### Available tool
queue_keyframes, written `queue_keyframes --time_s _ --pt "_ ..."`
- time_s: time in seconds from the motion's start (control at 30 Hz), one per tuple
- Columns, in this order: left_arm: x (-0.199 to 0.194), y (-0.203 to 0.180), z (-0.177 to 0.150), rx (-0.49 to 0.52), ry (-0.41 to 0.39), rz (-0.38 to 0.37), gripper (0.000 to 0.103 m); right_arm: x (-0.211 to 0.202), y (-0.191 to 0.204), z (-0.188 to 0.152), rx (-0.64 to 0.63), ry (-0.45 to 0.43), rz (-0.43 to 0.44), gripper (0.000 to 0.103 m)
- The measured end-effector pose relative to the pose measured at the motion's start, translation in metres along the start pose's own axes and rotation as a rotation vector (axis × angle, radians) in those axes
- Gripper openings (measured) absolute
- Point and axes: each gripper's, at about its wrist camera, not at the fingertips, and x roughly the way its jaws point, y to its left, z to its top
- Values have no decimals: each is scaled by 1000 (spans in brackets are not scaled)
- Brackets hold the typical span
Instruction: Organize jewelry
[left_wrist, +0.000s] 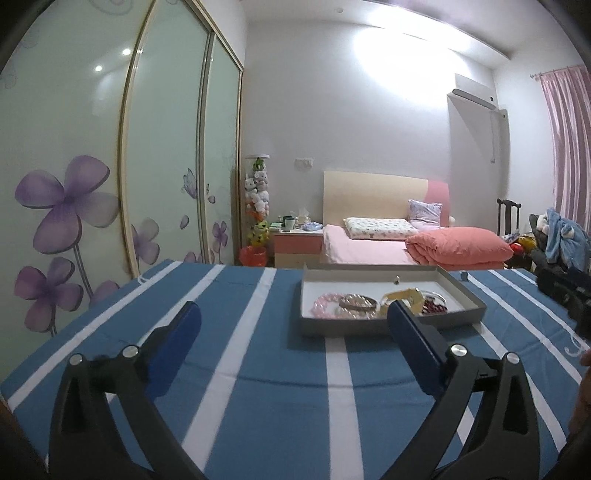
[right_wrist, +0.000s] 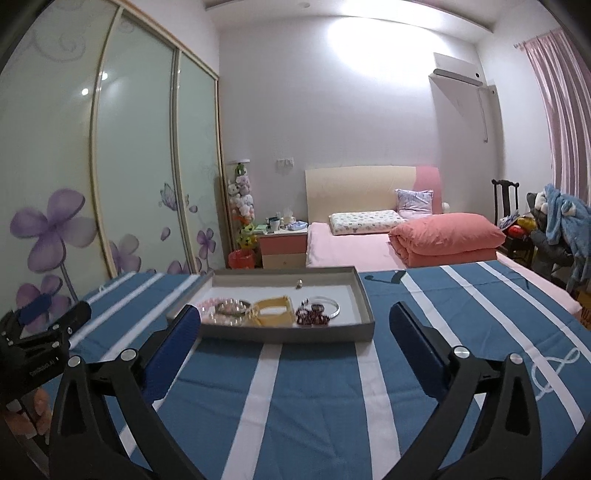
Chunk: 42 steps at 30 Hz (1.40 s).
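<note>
A shallow grey tray (left_wrist: 465, 295) (right_wrist: 364, 302) with a white inside sits on a blue-and-white striped cloth. In it lie a pink bead bracelet (right_wrist: 207, 303) (left_wrist: 325, 301), a pearl-like bracelet (right_wrist: 232, 308) (left_wrist: 356, 302), a yellow band (right_wrist: 273, 308) (left_wrist: 404, 295), dark red beads (right_wrist: 312, 317) (left_wrist: 436, 304), a silver bangle (right_wrist: 330, 306) and a small ring (right_wrist: 298, 283) (left_wrist: 397, 280). My left gripper (left_wrist: 295, 317) is open and empty, short of the tray's near edge. My right gripper (right_wrist: 295, 319) is open and empty in front of the tray.
The striped cloth (right_wrist: 314, 387) covers the surface. A wardrobe with flower-printed sliding doors (left_wrist: 110, 166) stands at left. A bed with a pink quilt (right_wrist: 443, 236), a nightstand (right_wrist: 282, 247) and a chair piled with clothes (right_wrist: 554, 221) lie beyond.
</note>
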Motion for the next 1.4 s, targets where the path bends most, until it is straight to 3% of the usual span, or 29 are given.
queue_keyframes --time_s 0.37,1.4 --pt "-5 -14 -14 24 40 -27 98 -18 4 -26 -57 -46 -85 101" --pt "-6 -15 -6 12 49 -41 98 -15 -1 -30 -13 -8 -47 101"
